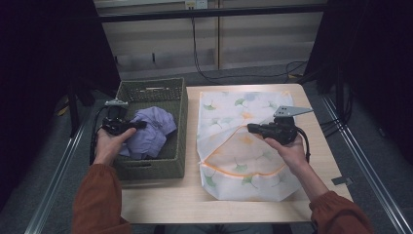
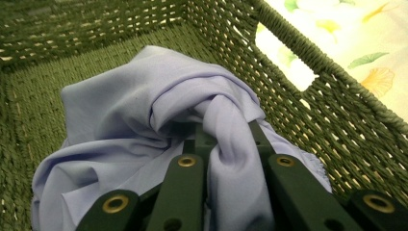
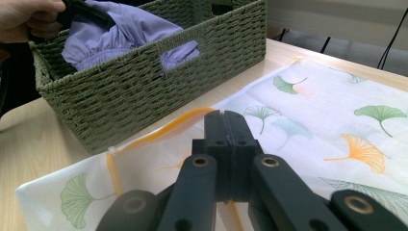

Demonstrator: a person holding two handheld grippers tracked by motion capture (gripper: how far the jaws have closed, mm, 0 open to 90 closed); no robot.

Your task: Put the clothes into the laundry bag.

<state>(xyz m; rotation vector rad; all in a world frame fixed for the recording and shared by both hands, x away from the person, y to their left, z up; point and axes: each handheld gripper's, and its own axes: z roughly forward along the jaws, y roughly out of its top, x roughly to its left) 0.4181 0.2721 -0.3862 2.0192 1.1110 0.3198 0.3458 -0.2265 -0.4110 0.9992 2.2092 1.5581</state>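
Note:
A lavender cloth (image 1: 153,129) lies bunched in a green woven basket (image 1: 182,126) on the table's left half. My left gripper (image 1: 142,124) reaches in over the basket's left rim and is shut on a fold of the cloth (image 2: 125,110), which bulges up between the jaws of the gripper (image 2: 226,134). To the right lies a white mesh bag (image 1: 234,112) printed with ginkgo leaves, with an orange zipper edge (image 3: 159,130). My right gripper (image 1: 251,128) is over the bag's middle, its jaws (image 3: 225,118) pressed together on that raised orange edge.
The basket wall (image 3: 144,91) has a hand slot facing the bag, with cloth showing through it. Bare tabletop (image 1: 160,200) runs along the near edge. A small grey piece (image 1: 342,181) lies at the right edge. Cables trail on the floor beyond the table.

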